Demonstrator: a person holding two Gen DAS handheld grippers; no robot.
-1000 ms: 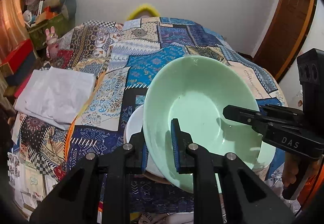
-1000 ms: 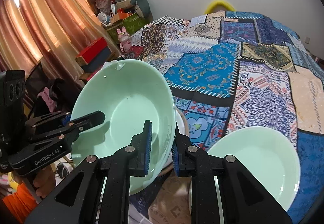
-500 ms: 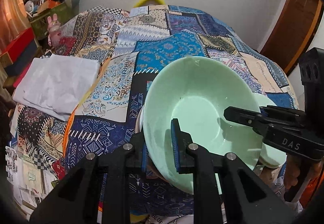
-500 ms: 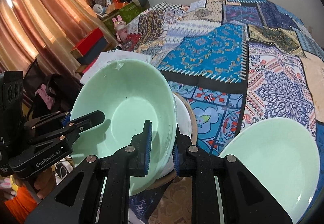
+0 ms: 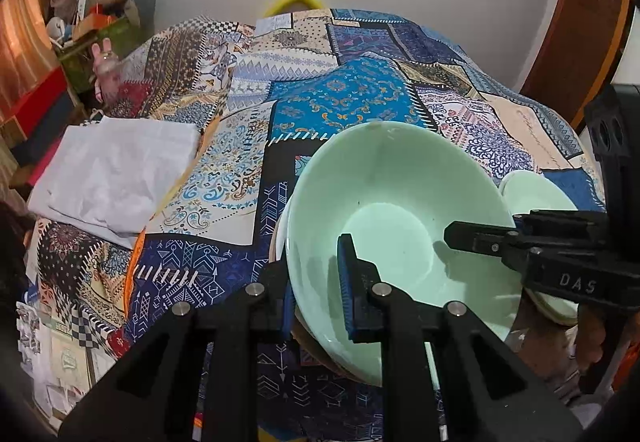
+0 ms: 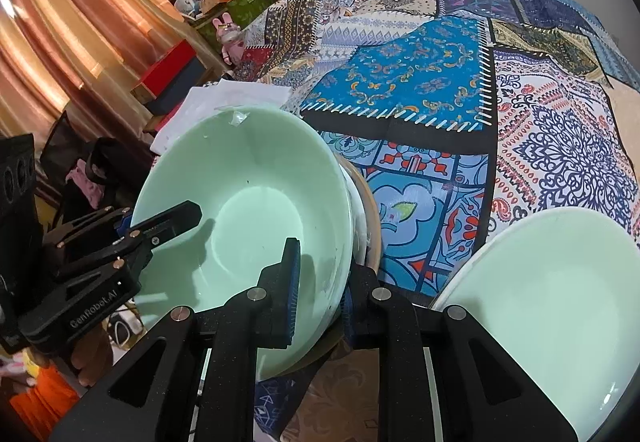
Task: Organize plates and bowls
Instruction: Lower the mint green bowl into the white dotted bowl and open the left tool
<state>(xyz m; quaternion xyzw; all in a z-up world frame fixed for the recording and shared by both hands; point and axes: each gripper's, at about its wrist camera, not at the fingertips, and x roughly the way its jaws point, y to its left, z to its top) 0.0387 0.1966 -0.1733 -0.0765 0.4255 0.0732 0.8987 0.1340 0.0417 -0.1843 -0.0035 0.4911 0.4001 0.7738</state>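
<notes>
"DAS" is read on the right gripper (image 5: 480,238) body, right of the green bowl (image 5: 396,218); "GenRobot.AI" is printed on the left gripper (image 6: 164,218) body, left of that bowl.

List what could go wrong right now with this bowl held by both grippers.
1. The green bowl is pinched only at opposite rim edges by the left gripper and right gripper; uneven release could tip it.
2. It hangs tilted just over the white dish and wooden plate; dropping it could chip them.
3. The green plate lies close by the right gripper, which could knock it.
</notes>
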